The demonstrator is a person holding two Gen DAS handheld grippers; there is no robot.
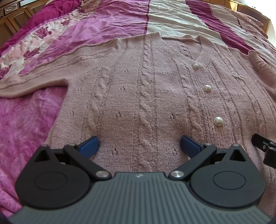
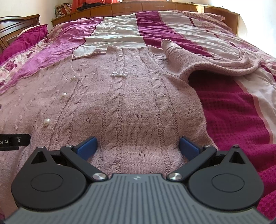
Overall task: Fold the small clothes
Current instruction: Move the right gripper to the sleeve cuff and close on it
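Note:
A pale pink cable-knit cardigan (image 1: 146, 89) with pearl buttons (image 1: 207, 88) lies flat, front up, on the bed. Its left sleeve (image 1: 43, 69) stretches out to the left. Its right sleeve (image 2: 215, 60) lies bunched and folded back at the upper right. My left gripper (image 1: 139, 146) is open over the cardigan's lower left part, its blue fingers (image 1: 89, 145) spread wide with only knit between them. My right gripper (image 2: 138, 146) is open the same way over the lower right part (image 2: 138, 106), close to the cardigan's side edge. Neither holds anything.
The bed is covered with a magenta, pink floral and cream striped bedspread (image 2: 232, 106). Wooden cabinets (image 2: 155, 6) run along the far side, and a wooden headboard (image 2: 15, 25) with a magenta pillow (image 2: 32, 32) is at the left. The other gripper's black edge (image 1: 264, 148) shows at the right.

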